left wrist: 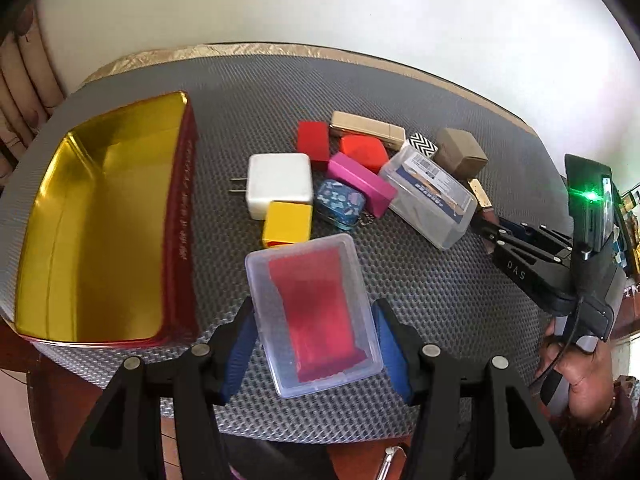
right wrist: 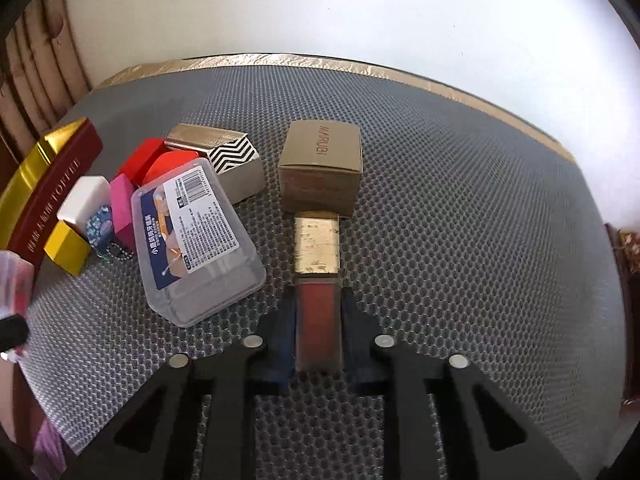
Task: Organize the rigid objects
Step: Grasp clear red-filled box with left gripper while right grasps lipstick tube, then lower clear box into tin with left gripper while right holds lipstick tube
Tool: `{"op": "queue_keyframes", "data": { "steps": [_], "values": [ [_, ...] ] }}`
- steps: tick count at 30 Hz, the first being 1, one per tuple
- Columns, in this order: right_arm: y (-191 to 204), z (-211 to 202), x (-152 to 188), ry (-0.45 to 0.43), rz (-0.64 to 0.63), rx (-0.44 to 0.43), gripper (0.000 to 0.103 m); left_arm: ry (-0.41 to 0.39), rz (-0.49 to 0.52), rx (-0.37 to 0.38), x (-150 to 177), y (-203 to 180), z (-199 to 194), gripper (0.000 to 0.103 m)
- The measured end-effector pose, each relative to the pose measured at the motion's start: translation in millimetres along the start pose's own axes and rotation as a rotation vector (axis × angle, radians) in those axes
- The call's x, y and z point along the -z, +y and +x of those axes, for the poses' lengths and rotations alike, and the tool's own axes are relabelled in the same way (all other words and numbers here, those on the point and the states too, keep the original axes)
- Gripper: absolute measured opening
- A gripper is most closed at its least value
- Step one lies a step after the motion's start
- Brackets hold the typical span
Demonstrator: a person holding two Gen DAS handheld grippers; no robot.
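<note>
Jaws of the left gripper [left wrist: 316, 344] stand about half open around a clear plastic case with a red insert [left wrist: 314, 316]. Their blue pads sit against its two long sides, so the case reads as held, its long axis running straight out along the fingers. The case appears lifted off the grey honeycomb-mat bench [left wrist: 440, 292], though the height cannot be judged.

Up and to the left of those jaws lies the open red tin with a gold interior [left wrist: 96, 232], empty as far as can be seen. Its long axis runs roughly parallel to the held case. That parallel lie is the relation the coming move likely turns on: a sideways carry to the left, with little twist, should set the case inside the tin.

Jaws of the right gripper [right wrist: 319, 328] are nearly shut on a slim square tube with a gold cap and red body [right wrist: 318, 280]. They clamp the red end, and the gold cap points away toward a tan cardboard box [right wrist: 320, 164] that it touches or nearly touches.

The left hand is much the nearer to the tin. The right stands across the cluster from it, past a clear labelled plastic box [right wrist: 196, 248] and the small coloured blocks.
</note>
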State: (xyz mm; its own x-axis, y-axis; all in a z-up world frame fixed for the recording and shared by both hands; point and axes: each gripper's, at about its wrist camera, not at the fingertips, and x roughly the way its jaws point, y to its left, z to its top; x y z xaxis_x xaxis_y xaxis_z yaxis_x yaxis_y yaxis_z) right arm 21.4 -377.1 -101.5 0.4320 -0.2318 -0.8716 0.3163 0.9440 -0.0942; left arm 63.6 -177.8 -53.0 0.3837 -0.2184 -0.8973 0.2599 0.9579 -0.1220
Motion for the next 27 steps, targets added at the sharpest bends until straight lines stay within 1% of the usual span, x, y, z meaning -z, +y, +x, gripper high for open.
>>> {"op": "queue_keyframes", "data": {
  "steps": [2,6,7,11,13,16,20,21,27],
  "values": [
    [0.5,-1.3,1.0,-0.001,0.000,-0.003,0.018,-0.011,-0.002,-0.008,3.3,2.9,-5.3,0.058],
    [-9.2,-11.2,10.9,0.006,0.039,-0.048,0.018,-0.044,-0.001,-0.027,7.2,11.3,-26.5,0.058],
    [-11.3,-12.9,13.1,0.011,0.054,-0.064,0.018,-0.051,-0.004,-0.032,6.8,6.3,-25.7,0.058],
    [-18.9,-23.9,23.3,0.018,0.117,-0.125,0.018,-0.091,-0.021,-0.054,2.0,23.1,-41.7,0.058],
    [-21.1,-31.2,27.7,0.017,0.148,-0.154,0.018,-0.120,-0.030,-0.077,-1.4,33.9,-51.9,0.058],
    [-26.8,-45.9,38.4,0.012,0.190,-0.195,0.018,-0.156,-0.040,-0.131,-8.4,52.8,-62.3,0.058],
    [-31.5,-61.4,44.6,0.003,0.223,-0.227,0.018,-0.175,-0.063,-0.198,-17.8,80.5,-66.9,0.058],
    [-31.9,-64.7,44.4,0.001,0.225,-0.230,0.018,-0.178,-0.068,-0.224,-20.7,89.0,-66.0,0.058],
    [-33.3,-85.7,41.1,-0.013,0.253,-0.277,0.018,-0.174,-0.074,-0.316,-33.1,121.1,-49.7,0.058]
  ]
}}
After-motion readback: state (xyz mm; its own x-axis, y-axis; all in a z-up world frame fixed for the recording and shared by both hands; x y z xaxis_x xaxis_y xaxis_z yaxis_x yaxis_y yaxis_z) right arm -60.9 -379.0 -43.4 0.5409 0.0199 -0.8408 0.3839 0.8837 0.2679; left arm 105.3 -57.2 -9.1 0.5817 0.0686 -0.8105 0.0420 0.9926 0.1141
